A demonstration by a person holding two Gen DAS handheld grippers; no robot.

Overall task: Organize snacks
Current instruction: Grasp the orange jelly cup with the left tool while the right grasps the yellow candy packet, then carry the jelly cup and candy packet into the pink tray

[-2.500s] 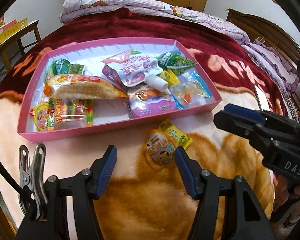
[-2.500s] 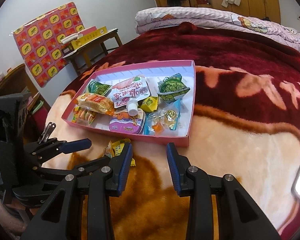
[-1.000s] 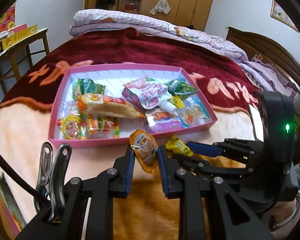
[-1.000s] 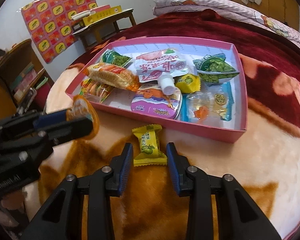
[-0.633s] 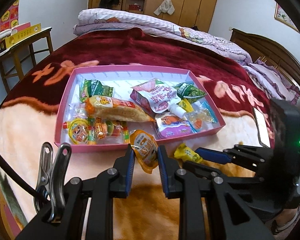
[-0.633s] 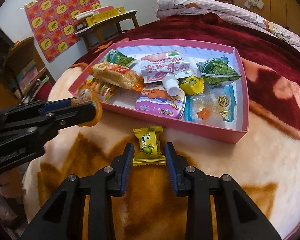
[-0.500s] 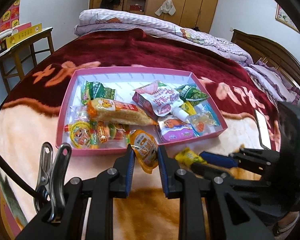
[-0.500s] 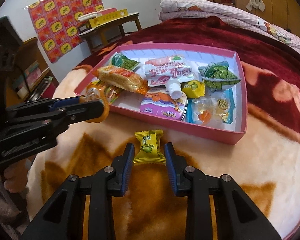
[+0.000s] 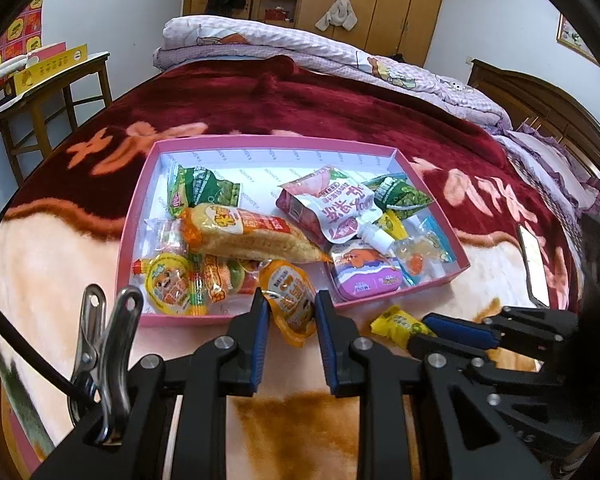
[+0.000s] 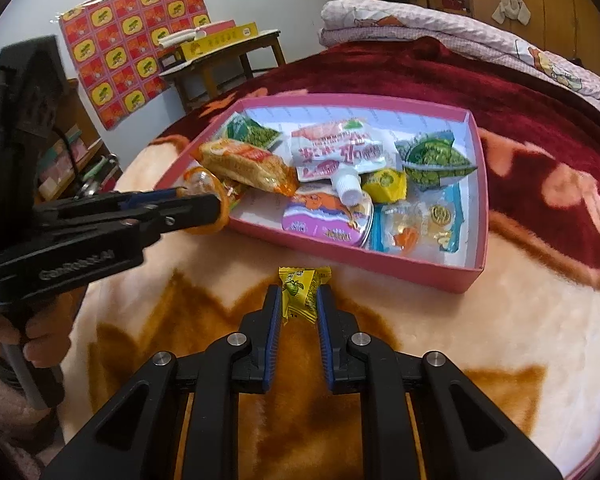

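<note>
Plush blanket (image 10: 500,340) covers bed; wardrobe (image 9: 380,0) behind.

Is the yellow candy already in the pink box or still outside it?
Outside. The yellow candy sits pinched in the right gripper, short of the pink box's near wall, over the blanket.
</note>
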